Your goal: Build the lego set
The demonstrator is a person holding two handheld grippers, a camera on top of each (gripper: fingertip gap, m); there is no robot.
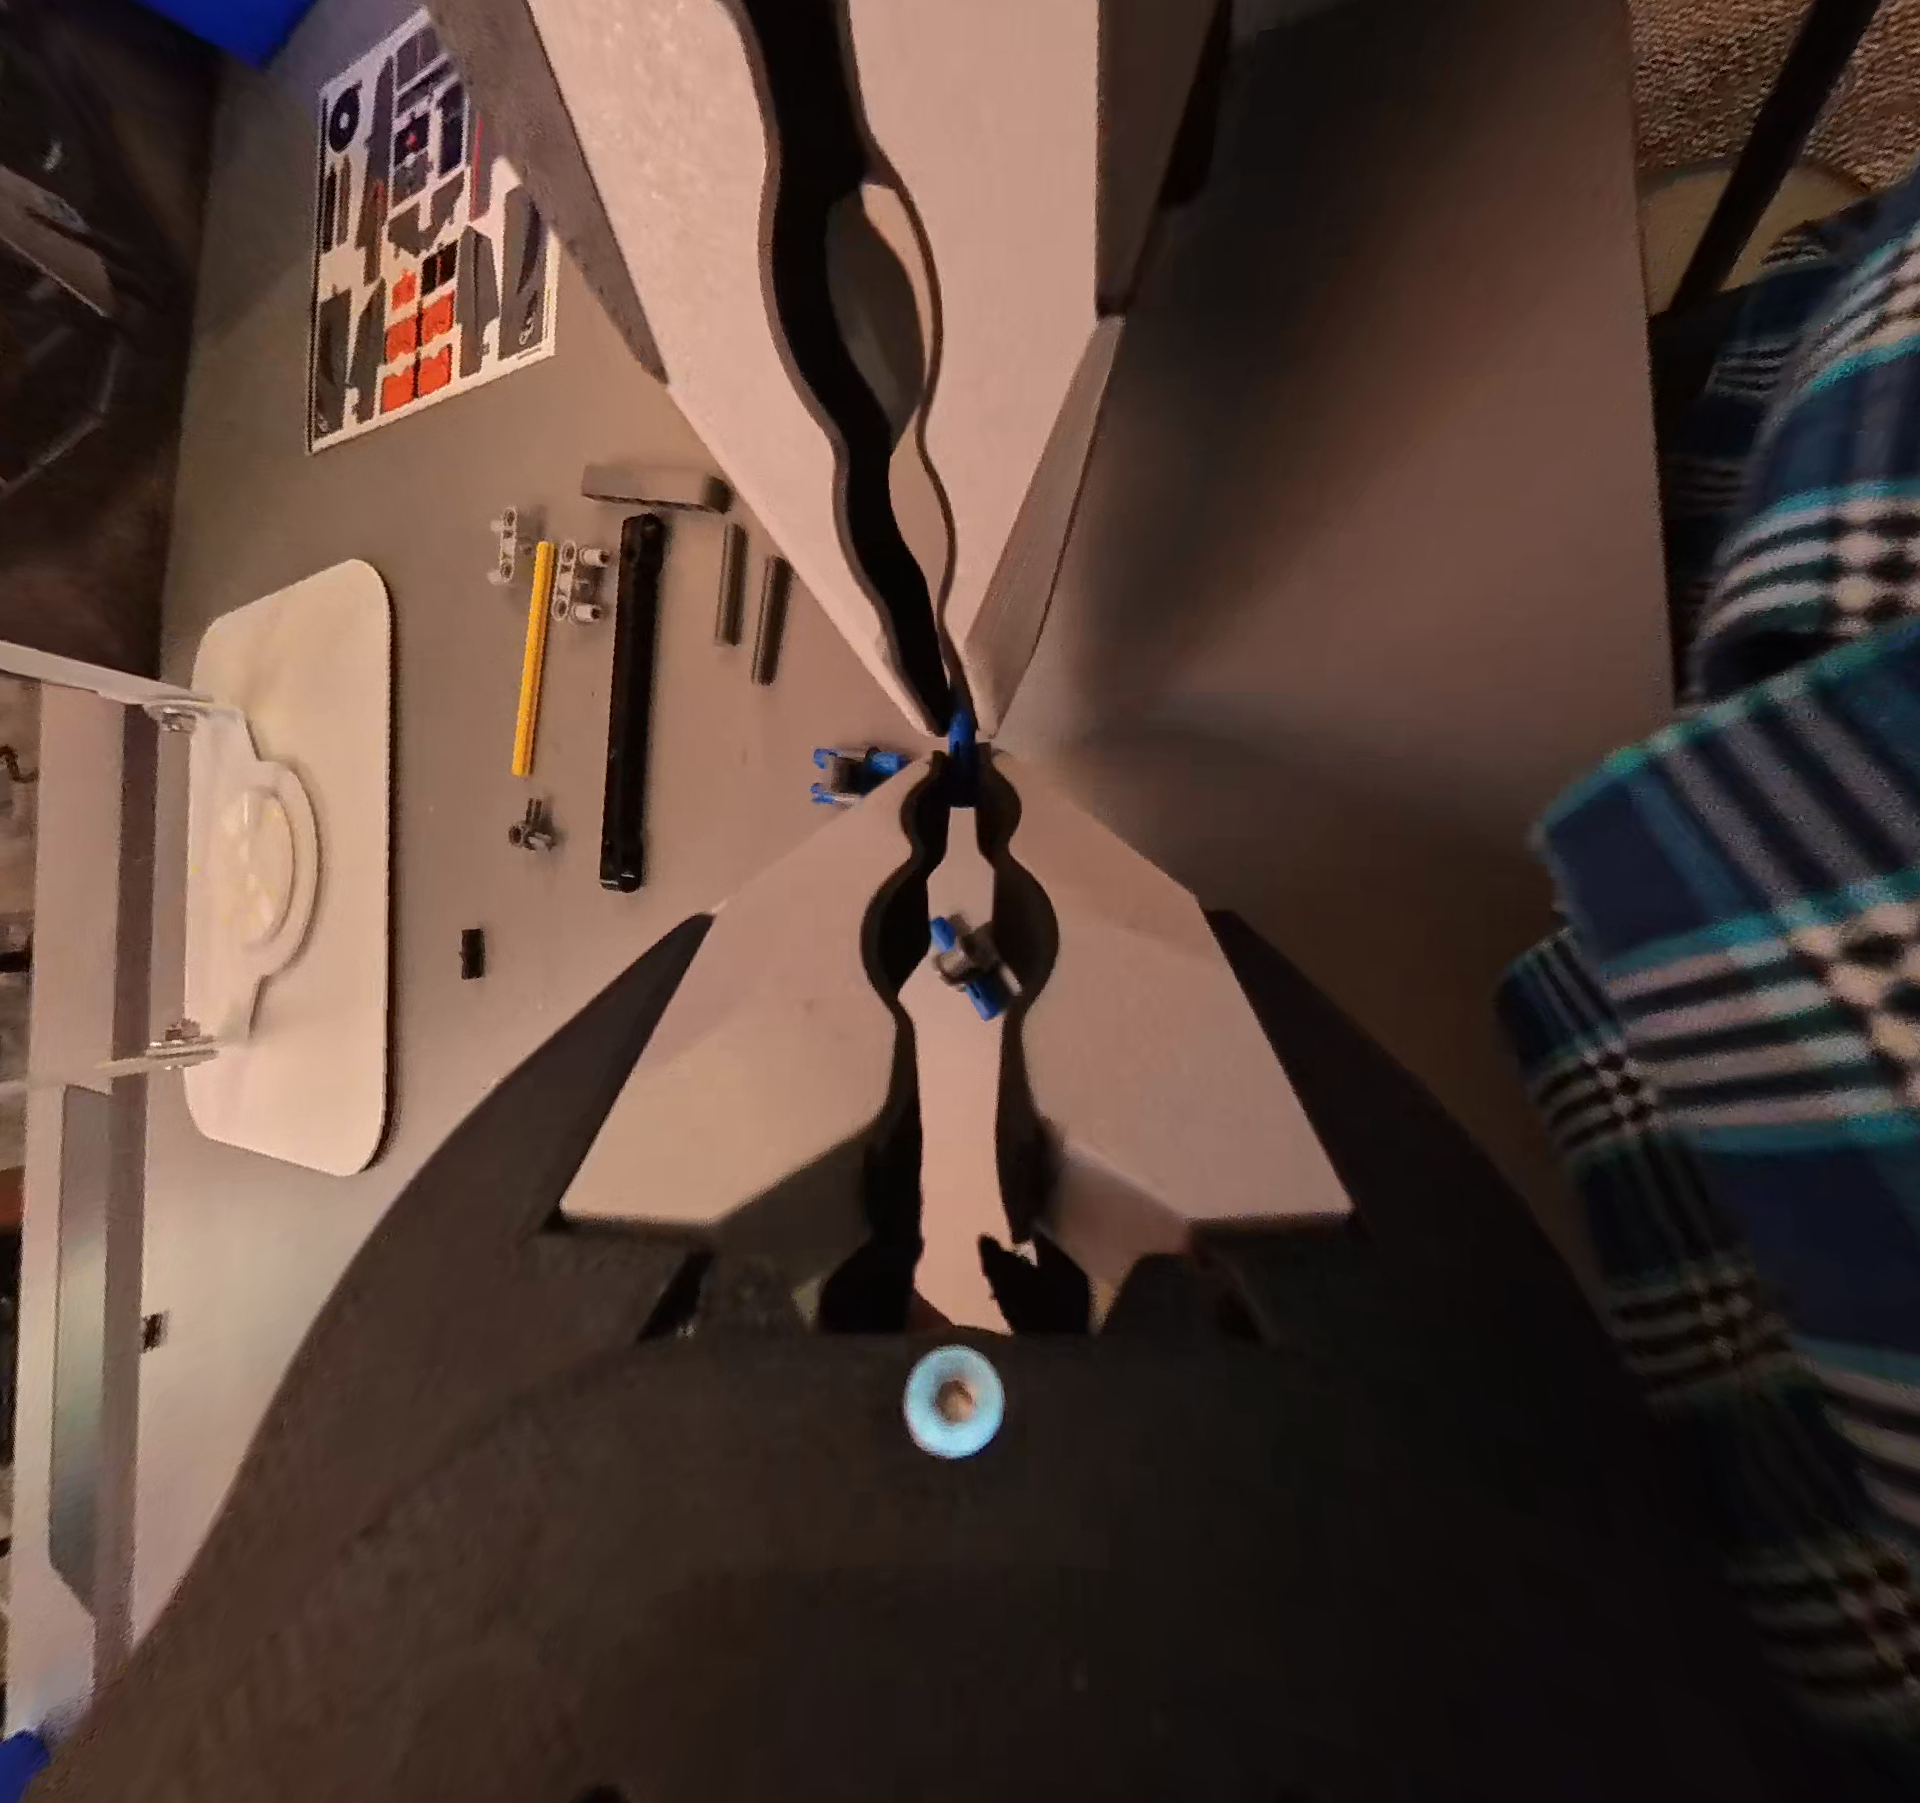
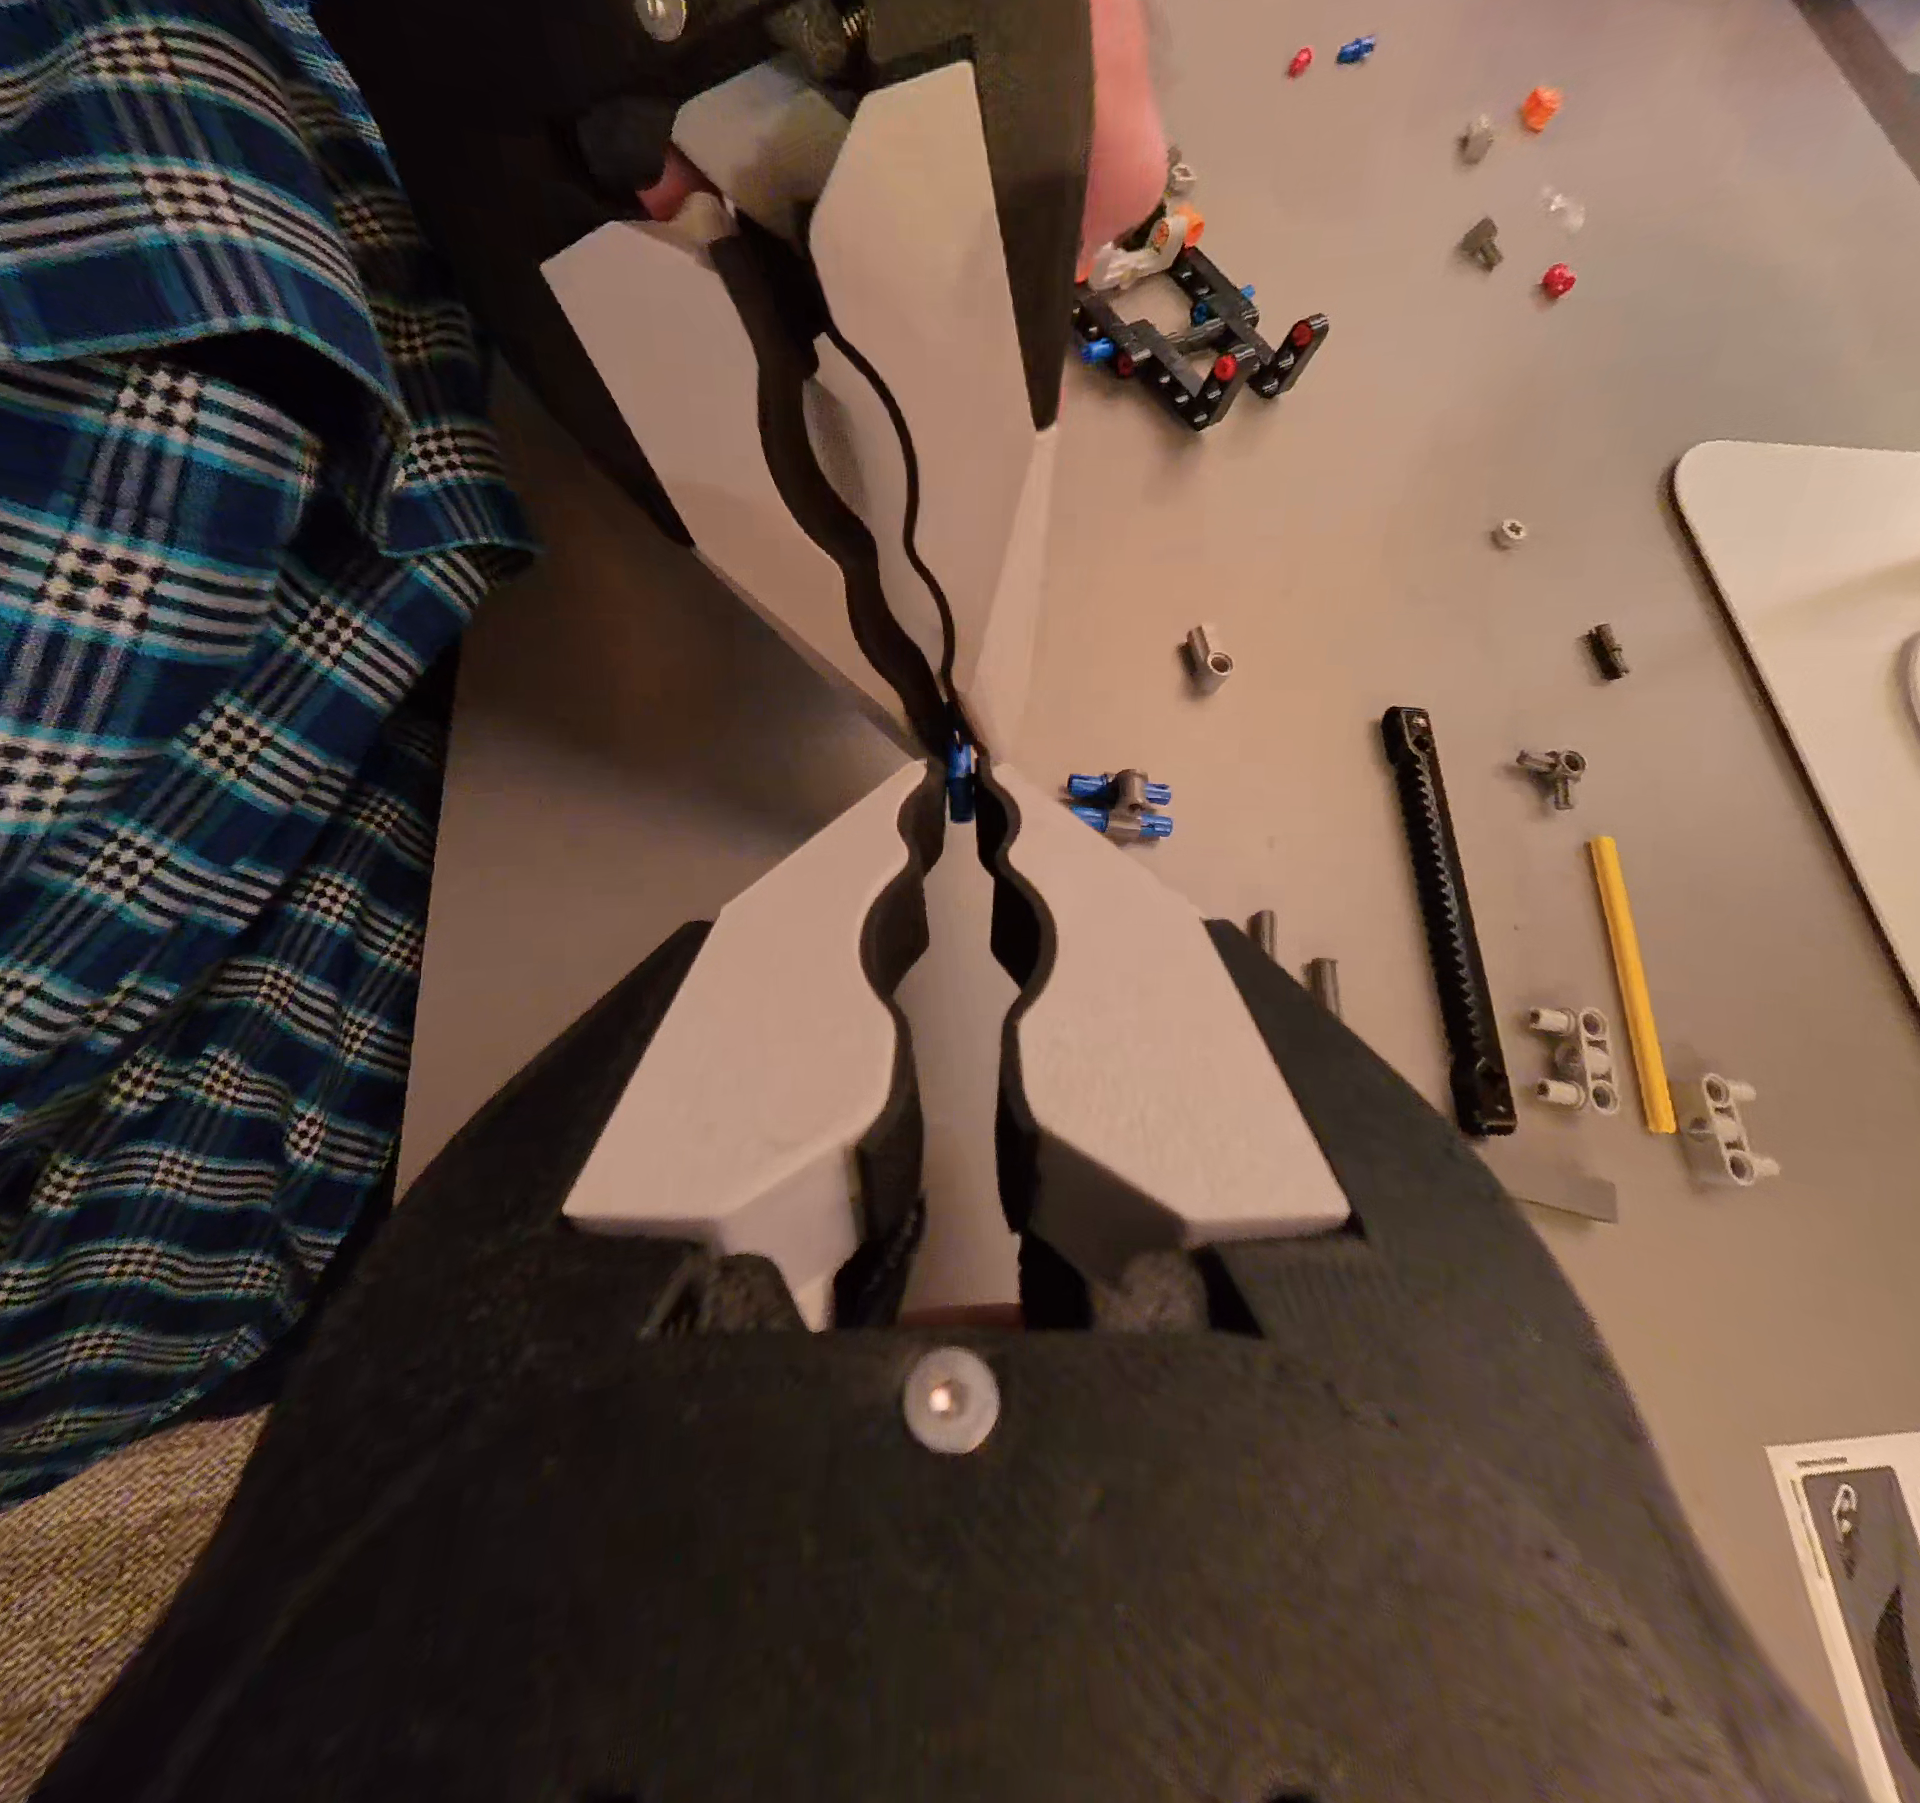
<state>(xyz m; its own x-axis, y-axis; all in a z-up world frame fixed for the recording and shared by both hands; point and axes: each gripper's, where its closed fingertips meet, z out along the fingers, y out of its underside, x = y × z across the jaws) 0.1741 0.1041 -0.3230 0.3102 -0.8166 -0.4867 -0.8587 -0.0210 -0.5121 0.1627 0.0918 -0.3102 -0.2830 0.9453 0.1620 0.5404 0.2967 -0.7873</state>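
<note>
My two grippers meet tip to tip above the grey table (image 2: 1299, 610). A small blue pin (image 1: 961, 754) is pinched between them; it also shows in the right wrist view (image 2: 958, 782). My left gripper (image 1: 961, 787) is shut on one end. My right gripper (image 2: 961, 803) is shut on the other end. The right gripper reaches in from the top of the left wrist view (image 1: 951, 714), and the left gripper does the same in the right wrist view (image 2: 951, 725). A grey connector with blue pins (image 2: 1122, 803) lies on the table just beside the tips.
A black toothed beam (image 2: 1444, 922), a yellow axle (image 2: 1631, 984) and grey connectors (image 2: 1574, 1057) lie to the right. A black frame assembly (image 2: 1195, 340) and small loose pieces (image 2: 1538, 106) lie farther off. There is also a white mat (image 1: 296, 860), a sticker sheet (image 1: 431, 236) and a plaid sleeve (image 2: 208, 610). Both grippers' tips are close together, under 4 cm apart.
</note>
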